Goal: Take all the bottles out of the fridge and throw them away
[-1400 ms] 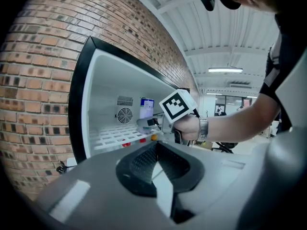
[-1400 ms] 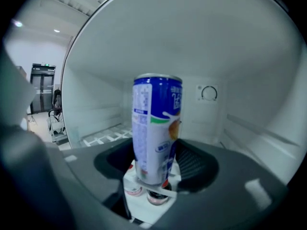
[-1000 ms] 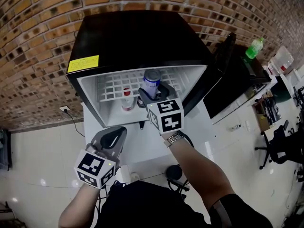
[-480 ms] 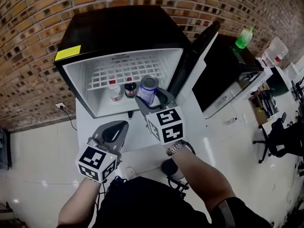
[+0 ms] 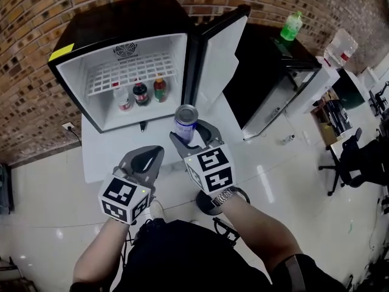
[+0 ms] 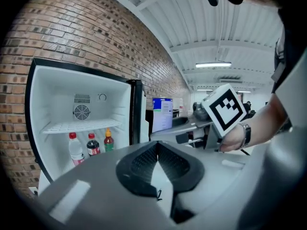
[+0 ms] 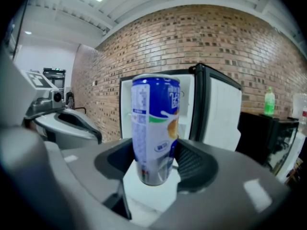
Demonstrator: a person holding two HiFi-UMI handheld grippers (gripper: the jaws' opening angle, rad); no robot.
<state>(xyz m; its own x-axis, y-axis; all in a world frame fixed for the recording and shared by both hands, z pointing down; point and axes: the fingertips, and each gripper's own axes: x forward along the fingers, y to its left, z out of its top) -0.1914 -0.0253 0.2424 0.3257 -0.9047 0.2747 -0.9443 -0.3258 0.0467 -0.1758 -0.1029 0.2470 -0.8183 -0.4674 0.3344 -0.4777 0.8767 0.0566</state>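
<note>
With the right tool clamped on the can, carry it upright and clear of the fridge door to a bin; none is in view. The left tool is closed and empty. The can is blue and white with a silver top, gripped low on its body, out in front of the fridge. Three bottles stand inside.

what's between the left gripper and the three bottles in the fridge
Nothing stands there: in the head view, only the bare white surface and the floor of the fridge separate the left gripper from the three bottles.
</note>
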